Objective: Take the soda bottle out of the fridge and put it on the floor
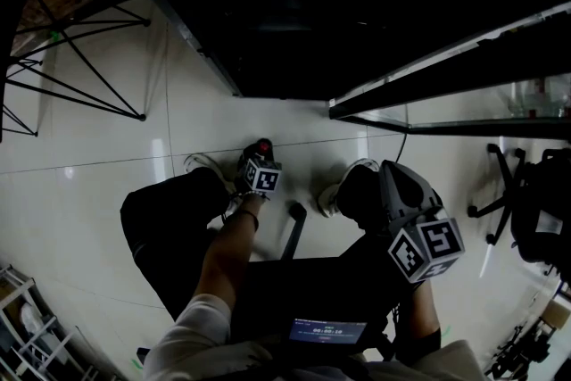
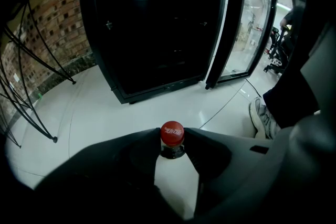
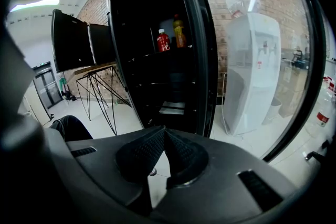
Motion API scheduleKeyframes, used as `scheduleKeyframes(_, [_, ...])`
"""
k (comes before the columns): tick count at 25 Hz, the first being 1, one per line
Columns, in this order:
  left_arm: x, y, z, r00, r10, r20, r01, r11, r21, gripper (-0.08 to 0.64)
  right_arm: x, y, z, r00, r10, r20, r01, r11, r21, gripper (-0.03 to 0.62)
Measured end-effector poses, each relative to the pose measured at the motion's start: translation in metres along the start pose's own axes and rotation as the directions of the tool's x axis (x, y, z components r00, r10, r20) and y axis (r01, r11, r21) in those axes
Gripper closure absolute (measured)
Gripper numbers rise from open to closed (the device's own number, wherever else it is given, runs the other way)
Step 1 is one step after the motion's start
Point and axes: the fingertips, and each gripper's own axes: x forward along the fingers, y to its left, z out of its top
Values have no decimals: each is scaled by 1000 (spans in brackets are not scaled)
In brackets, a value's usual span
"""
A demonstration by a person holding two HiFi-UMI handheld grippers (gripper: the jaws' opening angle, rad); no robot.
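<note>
Red-capped clear soda bottle [image 2: 171, 134] clamped in left tool [image 2: 172, 140], right tool [image 3: 164, 140] closed empty; risks toppling on glossy white floor [image 2: 105, 113] if released tilted.

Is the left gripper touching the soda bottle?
Touching. The left gripper view shows it: both jaws of the left gripper press against the neck of the soda bottle, just under its red cap.

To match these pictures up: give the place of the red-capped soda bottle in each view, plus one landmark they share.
Head view: centre, soda bottle just past the marker cube on the person's left.
Left gripper view: bottom centre, its neck gripped by the left gripper.
Right gripper view: not in it.
Shared landmark: the black fridge, in all three.
</note>
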Motion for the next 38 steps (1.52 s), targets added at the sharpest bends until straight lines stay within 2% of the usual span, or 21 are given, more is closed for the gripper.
scheduleKeyframes(4, [-1, 0, -2, 1000, 1, -7, -1, 1000, 5, 416, -1, 2, 1, 1000, 1, 2, -1, 1000, -3, 578])
scheduleKeyframes(9, [1, -2, -3, 1000, -19, 12, 20, 999, -38, 407, -2, 1, 1, 1000, -1, 7, 1, 1000, 0, 578])
scheduleKeyframes(14, [-16, -1, 10, 997, -16, 76, 21, 998, -66, 400, -1, 3, 3, 1000, 7, 13, -7, 1000, -1, 578])
scheduleKeyframes(17, [-33, 5, 13, 995, -7, 104, 23, 989, -148, 400, 0, 7, 2, 1000, 18, 13, -17, 1000, -8, 578])
scheduleKeyframes(20, [-57, 21, 25, 990, 39, 135, -5, 972, -237, 400, -1, 11, 6, 999, 29, 29, -28, 1000, -12, 578])
scheduleKeyframes(23, [-88, 37, 51, 979, 75, 192, -13, 952, -306, 400, -5, 14, 11, 998, 36, 46, -35, 999, -5, 578])
scheduleKeyframes(26, [-133, 53, 93, 949, 103, 299, 21, 923, -383, 453, -13, 20, 21, 996, 47, 75, -46, 999, -16, 578])
scheduleKeyframes(28, [-170, 60, 129, 911, 120, 396, 50, 918, -394, 515, -20, 25, 32, 993, 55, 102, -53, 998, -29, 578])
scheduleKeyframes(29, [-190, 62, 147, 889, 128, 440, 60, 919, -389, 550, -23, 27, 36, 992, 59, 115, -55, 998, -36, 578])
scheduleKeyframes(35, [-314, 60, 223, 794, 114, 597, 105, 941, -320, 558, -35, 32, 49, 984, 84, 157, -84, 996, -7, 578])
scheduleKeyframes(38, [-379, 55, 248, 725, 99, 682, 154, 941, -301, 558, -41, 37, 55, 979, 97, 180, -98, 995, -4, 578])
